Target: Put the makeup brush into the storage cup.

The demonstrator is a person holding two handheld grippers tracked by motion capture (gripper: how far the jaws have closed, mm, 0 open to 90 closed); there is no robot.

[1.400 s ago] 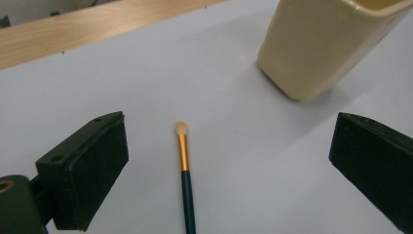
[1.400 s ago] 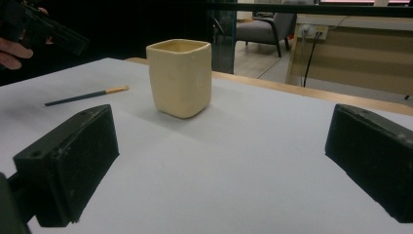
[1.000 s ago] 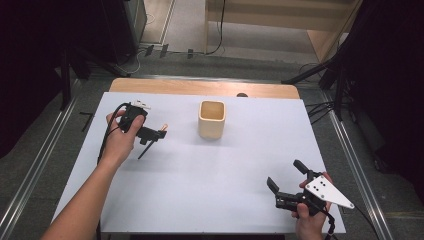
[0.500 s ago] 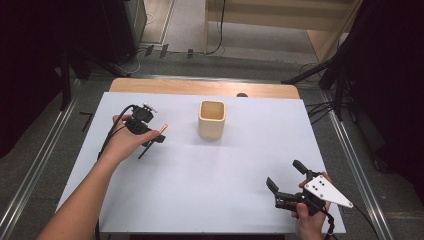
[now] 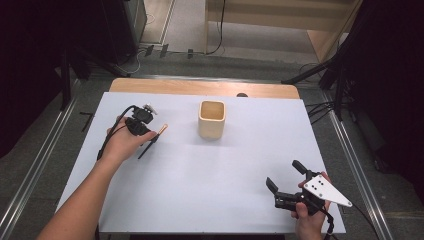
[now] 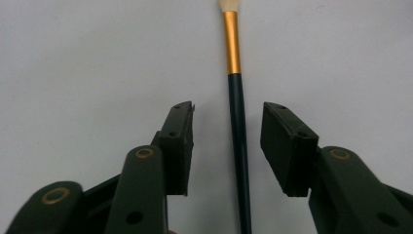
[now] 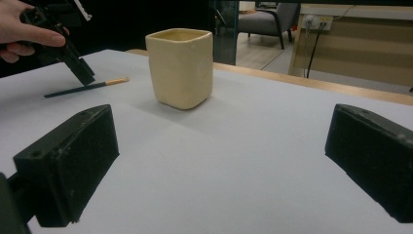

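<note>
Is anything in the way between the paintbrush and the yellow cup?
Nothing visible is. The paintbrush lies flat between the left gripper's fingers, which have just been closing around it, and only bare white table separates it from the cup.

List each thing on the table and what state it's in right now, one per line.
Paintbrush: lying flat on the table, between the left jaws, not yet pinched.
Cup: upright, open mouth up, untouched; inside not visible.
Left gripper: jaws have just been closing, gaps remain beside the handle.
Right gripper: open wide, holding nothing.

Left gripper (image 6: 228, 146) jaws closing, unclamped
</note>
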